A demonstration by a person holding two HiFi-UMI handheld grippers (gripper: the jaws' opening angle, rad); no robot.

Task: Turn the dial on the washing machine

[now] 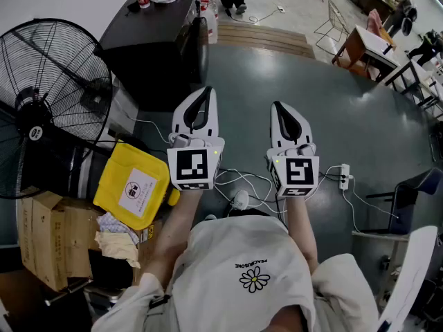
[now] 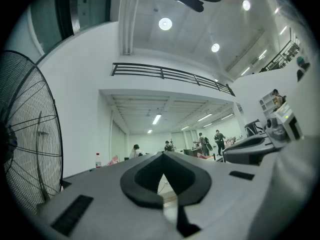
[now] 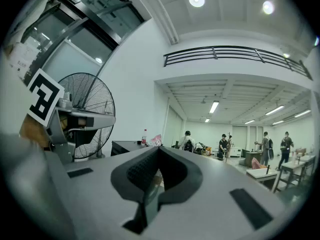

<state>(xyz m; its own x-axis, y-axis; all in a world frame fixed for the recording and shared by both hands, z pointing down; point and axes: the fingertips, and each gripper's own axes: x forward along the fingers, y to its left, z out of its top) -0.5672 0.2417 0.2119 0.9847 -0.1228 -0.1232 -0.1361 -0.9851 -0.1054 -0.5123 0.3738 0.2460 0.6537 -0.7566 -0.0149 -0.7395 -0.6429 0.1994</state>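
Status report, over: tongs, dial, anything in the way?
Left tongs shut, empty. Right tongs shut, empty. Dial not in view. Fan at left, cables on floor.

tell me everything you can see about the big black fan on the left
The fan is a large black floor fan with a round guard of thin radial wires and rings, metal by the look of it. A dark hub sits at its centre and carries a small round pale label. It stands upright at the person's left, near the white wall. Its base is hidden. In the head view a yellow container and a cardboard box lie just below it; contact cannot be told. Whether the blades turn cannot be told either.
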